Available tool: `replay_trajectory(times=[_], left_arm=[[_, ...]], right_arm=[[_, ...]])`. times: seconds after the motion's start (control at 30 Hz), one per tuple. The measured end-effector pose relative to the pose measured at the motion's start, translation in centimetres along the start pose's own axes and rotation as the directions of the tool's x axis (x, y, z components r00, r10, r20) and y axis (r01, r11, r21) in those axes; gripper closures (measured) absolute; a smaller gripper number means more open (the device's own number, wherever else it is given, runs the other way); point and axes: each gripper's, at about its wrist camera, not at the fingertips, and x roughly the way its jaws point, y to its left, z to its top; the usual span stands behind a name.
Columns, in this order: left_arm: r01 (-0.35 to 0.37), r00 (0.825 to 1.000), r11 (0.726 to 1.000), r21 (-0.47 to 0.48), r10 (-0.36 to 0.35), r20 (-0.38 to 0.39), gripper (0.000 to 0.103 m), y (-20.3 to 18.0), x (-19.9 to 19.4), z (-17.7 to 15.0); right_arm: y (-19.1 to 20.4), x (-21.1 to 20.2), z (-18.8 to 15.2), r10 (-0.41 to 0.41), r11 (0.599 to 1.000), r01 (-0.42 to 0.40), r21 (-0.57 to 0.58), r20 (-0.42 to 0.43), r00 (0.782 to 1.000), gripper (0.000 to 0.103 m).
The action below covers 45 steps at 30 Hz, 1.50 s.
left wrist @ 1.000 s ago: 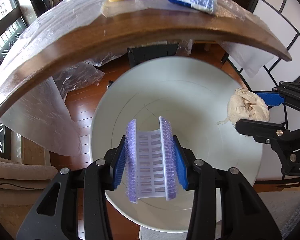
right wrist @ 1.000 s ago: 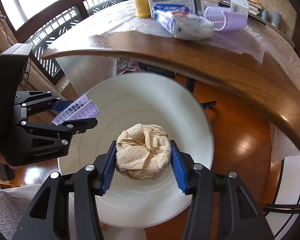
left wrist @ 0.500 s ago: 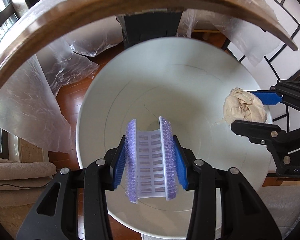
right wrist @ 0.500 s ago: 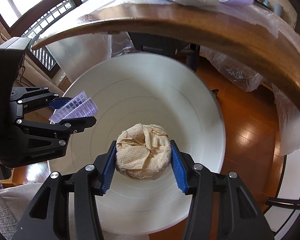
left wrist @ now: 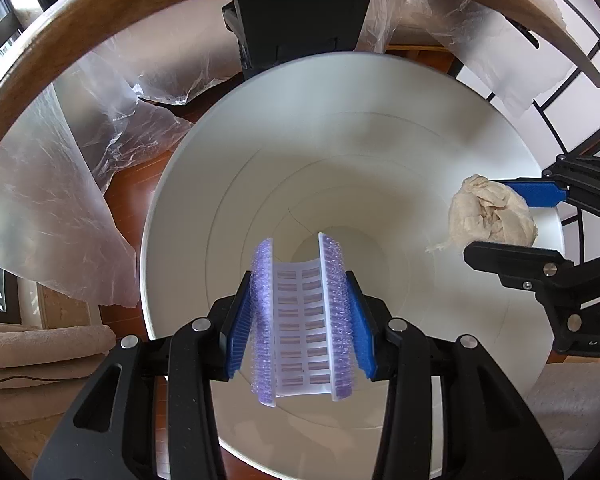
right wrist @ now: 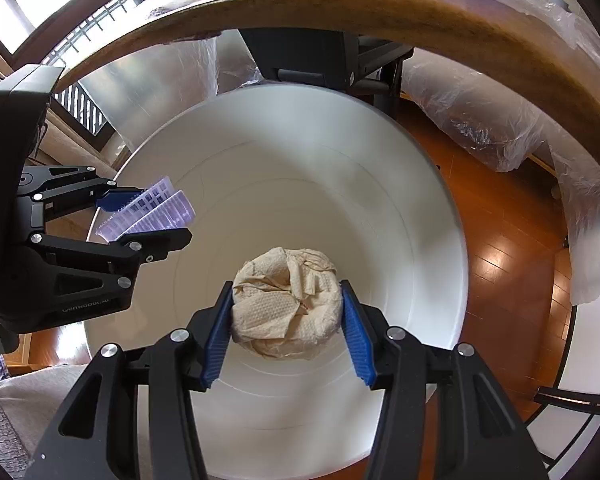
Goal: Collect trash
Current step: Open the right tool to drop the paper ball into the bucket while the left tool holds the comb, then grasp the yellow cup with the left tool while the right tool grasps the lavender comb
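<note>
Your left gripper (left wrist: 302, 312) has its fingers clamped on a purple bristled hair roller (left wrist: 300, 320), and your right gripper (right wrist: 286, 312) is pinched shut on a crumpled wad of beige paper towel (right wrist: 286, 300). Both loads hang over the mouth of the white bin (left wrist: 172, 184), which stands on the floor below the desk (left wrist: 60, 28) edge at 12 o'clock. The right gripper's wad sits near the rim at 3 o'clock in the left view, so bring it toward the centre before releasing. The bin looks empty, though its bottom is hard to read. Let both fingers spread fully and lift straight up.
</note>
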Motion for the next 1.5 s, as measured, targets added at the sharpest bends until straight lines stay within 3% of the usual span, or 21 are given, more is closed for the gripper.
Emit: replay_trajectory(times=[0.23,0.3,0.47,0.7,0.77,0.83,0.87,0.97,1.03,1.1,1.23,1.27,1.37,1.5], left_arm=[[0.008,1.000,1.000,0.004,-0.008,-0.017,0.058,-0.1,0.6,0.3],[0.010,1.000,1.000,0.001,-0.010,-0.018,0.052,0.0,0.6,0.4],[0.004,1.000,1.000,0.010,-0.004,0.007,0.029,0.2,0.2,0.5],[0.011,0.997,1.000,0.006,-0.012,0.082,0.029,1.0,-3.3,0.2],[0.013,0.992,1.000,-0.008,-0.012,0.124,0.029,1.6,-5.3,0.4],[0.027,0.979,0.999,-0.033,-0.020,0.202,0.024,2.6,-8.5,1.0],[0.029,0.972,0.999,-0.041,-0.019,0.233,0.010,2.9,-9.6,1.1],[-0.017,0.913,0.996,-0.087,0.051,0.406,0.002,4.2,-14.2,2.1],[-0.064,0.881,0.991,-0.119,0.112,0.460,0.002,5.0,-15.8,3.3],[-0.068,0.869,0.990,-0.124,0.120,0.480,0.002,5.5,-16.2,4.3],[-0.087,0.881,0.986,-0.142,0.142,0.450,0.002,6.4,-15.3,6.6],[-0.095,0.892,0.985,-0.143,0.148,0.427,0.002,6.6,-14.7,7.1],[-0.071,0.897,0.988,-0.140,0.125,0.424,0.002,7.5,-14.1,8.1],[-0.048,0.900,0.990,-0.135,0.101,0.425,0.002,8.0,-13.5,9.5]], right_arm=[[0.1,0.2,0.0,-0.007,1.000,0.007,0.001,-0.012,1.000,0.053],[0.1,0.2,0.0,-0.013,1.000,0.013,0.003,-0.009,1.000,0.052],[-0.1,-0.4,-0.1,-0.032,0.999,0.032,0.005,0.014,0.999,0.032],[-0.3,-5.6,-0.3,-0.051,0.999,0.050,0.014,0.139,0.989,0.023],[-0.3,-8.1,-0.2,-0.062,0.998,0.059,0.021,0.207,0.976,0.015],[-0.1,-11.4,0.2,-0.100,0.995,0.096,0.028,0.310,0.945,0.009],[0.0,-12.4,0.5,-0.127,0.992,0.122,0.034,0.345,0.930,0.005],[-0.2,-15.8,2.1,-0.219,0.976,0.203,0.086,0.460,0.861,0.004],[-1.0,-16.6,3.6,-0.262,0.965,0.223,0.138,0.465,0.845,0.004],[-2.1,-16.8,5.2,-0.306,0.951,0.246,0.187,0.453,0.837,0.004],[-3.4,-16.4,7.6,-0.350,0.928,0.238,0.288,0.448,0.823,0.004],[-3.8,-16.3,8.2,-0.330,0.930,0.202,0.307,0.456,0.826,0.004],[-5.0,-15.9,9.2,-0.305,0.929,0.152,0.337,0.469,0.829,0.004],[-5.7,-14.5,10.8,-0.292,0.913,0.118,0.390,0.424,0.858,0.004]])
